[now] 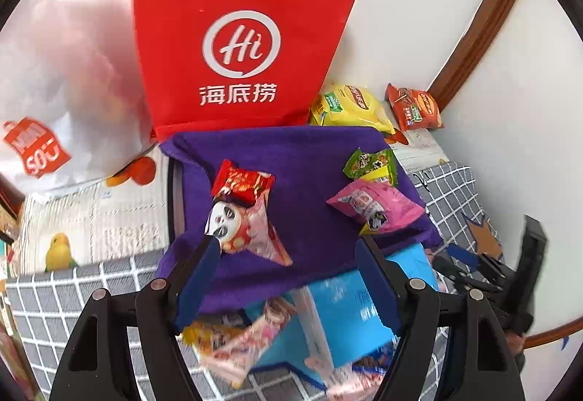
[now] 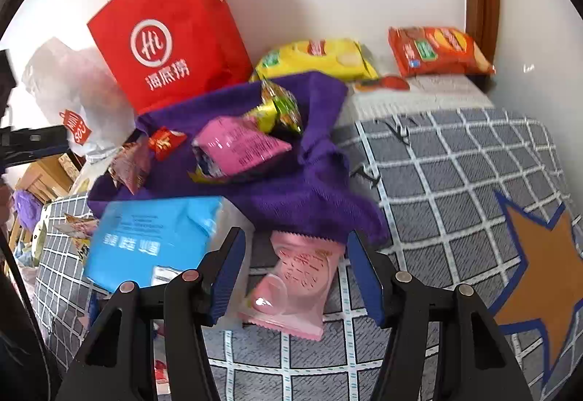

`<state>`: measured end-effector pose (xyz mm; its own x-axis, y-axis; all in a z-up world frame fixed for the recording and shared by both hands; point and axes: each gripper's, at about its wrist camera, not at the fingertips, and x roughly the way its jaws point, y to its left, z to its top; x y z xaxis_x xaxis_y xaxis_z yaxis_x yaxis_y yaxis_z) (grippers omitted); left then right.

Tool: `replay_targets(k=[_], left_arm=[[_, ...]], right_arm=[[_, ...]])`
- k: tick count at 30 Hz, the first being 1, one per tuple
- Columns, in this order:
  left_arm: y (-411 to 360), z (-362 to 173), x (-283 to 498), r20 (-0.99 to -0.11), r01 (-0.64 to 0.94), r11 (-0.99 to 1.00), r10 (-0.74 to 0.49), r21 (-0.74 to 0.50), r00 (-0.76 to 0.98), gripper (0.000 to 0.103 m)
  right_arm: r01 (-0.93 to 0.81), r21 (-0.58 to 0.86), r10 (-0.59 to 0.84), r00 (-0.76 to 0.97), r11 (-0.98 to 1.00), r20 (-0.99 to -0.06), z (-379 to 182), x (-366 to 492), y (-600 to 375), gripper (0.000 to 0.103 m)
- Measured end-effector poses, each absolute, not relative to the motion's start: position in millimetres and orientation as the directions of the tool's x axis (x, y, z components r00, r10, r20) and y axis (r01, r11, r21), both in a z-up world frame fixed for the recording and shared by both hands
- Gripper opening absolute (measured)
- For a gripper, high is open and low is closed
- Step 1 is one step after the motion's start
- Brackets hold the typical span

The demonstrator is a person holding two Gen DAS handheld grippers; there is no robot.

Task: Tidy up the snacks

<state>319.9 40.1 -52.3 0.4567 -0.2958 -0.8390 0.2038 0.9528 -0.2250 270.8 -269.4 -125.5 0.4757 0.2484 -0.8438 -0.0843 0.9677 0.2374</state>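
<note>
Snacks on purple cloth point(image 1: 291, 153), pale pink packet point(image 2: 295, 280) on checkered bed cover point(image 2: 455, 175) between released right tongs point(image 2: 295, 273), left tongs point(image 1: 288, 277) released above cloth, red bag point(image 1: 237, 36) behind.

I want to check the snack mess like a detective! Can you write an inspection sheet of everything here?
Surface: grey checked cover with an orange star.
Job's things: pink snack packet lies flat; red candy, green packet and pink bag on the purple cloth; blue box.
Clutter: red paper bag, yellow and orange chip bags.
Grippers: left gripper open; right gripper open astride the pink snack packet.
Cables: nothing seen.
Surroundings: white wall, brown wooden trim.
</note>
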Motion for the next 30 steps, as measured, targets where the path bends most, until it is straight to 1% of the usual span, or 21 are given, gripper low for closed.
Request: replay_targets(k=[4,5,7,8,11,15,19,21,22,23,25,26,28,30], left_arm=[[51,-51,301,-0.843,0.176,0.961,-0.271,-0.212,0.465,0.075],[54,-52,295,-0.843,0.168,0.962,-0.268,-0.213,0.466,0.075],[59,-57,285,-0.846,0.154,0.962,-0.273,-0.227,0.459,0.075],[62,-59,281,-0.846,0.147,0.961,-0.277,-0.236,0.455,0.075],[69,-67,267,-0.846,0.129,0.957,-0.289,-0.259,0.448,0.075],[72,-77,250,-0.852,0.113,0.958,-0.285,-0.262,0.438,0.075],[76,-86,233,-0.853,0.107,0.957,-0.289,-0.269,0.435,0.075],[78,-92,226,-0.856,0.097,0.957,-0.287,-0.272,0.429,0.075],[79,-95,223,-0.859,0.092,0.958,-0.285,-0.273,0.425,0.075],[80,-99,220,-0.862,0.086,0.958,-0.283,-0.273,0.420,0.075],[81,-106,216,-0.869,0.074,0.959,-0.278,-0.272,0.408,0.075],[82,-110,213,-0.873,0.069,0.961,-0.274,-0.269,0.403,0.075],[84,-114,208,-0.878,0.061,0.966,-0.255,-0.252,0.405,0.075],[86,-118,205,-0.878,0.056,0.973,-0.227,-0.225,0.422,0.075]], right_arm=[[-0.082,0.254,0.265,0.424,0.964,-0.866,-143,273,-268,0.059],[-0.083,0.253,0.264,0.411,0.964,-0.872,-147,272,-268,0.056],[-0.102,0.247,0.267,0.407,0.964,-0.874,-151,267,-268,0.046],[-0.114,0.242,0.268,0.415,0.964,-0.870,-150,263,-269,0.044],[-0.153,0.224,0.268,0.406,0.962,-0.874,-144,247,-271,0.041],[-0.233,0.214,0.292,0.387,0.949,-0.875,-131,218,-269,0.041],[-0.296,0.208,0.313,0.373,0.932,-0.874,-125,188,-261,0.043],[-0.283,0.186,0.288,0.380,0.941,-0.879,-130,181,-257,0.052],[-0.272,0.181,0.280,0.385,0.945,-0.879,-134,180,-257,0.061],[-0.248,0.178,0.266,0.391,0.952,-0.881,-139,180,-256,0.063],[-0.223,0.173,0.256,0.427,0.959,-0.867,-142,179,-256,0.063],[-0.217,0.167,0.248,0.434,0.962,-0.866,-143,178,-255,0.059],[-0.199,0.127,0.207,0.458,0.972,-0.865,-143,175,-255,0.043],[-0.209,0.123,0.209,0.466,0.970,-0.860,-142,171,-255,0.043]])
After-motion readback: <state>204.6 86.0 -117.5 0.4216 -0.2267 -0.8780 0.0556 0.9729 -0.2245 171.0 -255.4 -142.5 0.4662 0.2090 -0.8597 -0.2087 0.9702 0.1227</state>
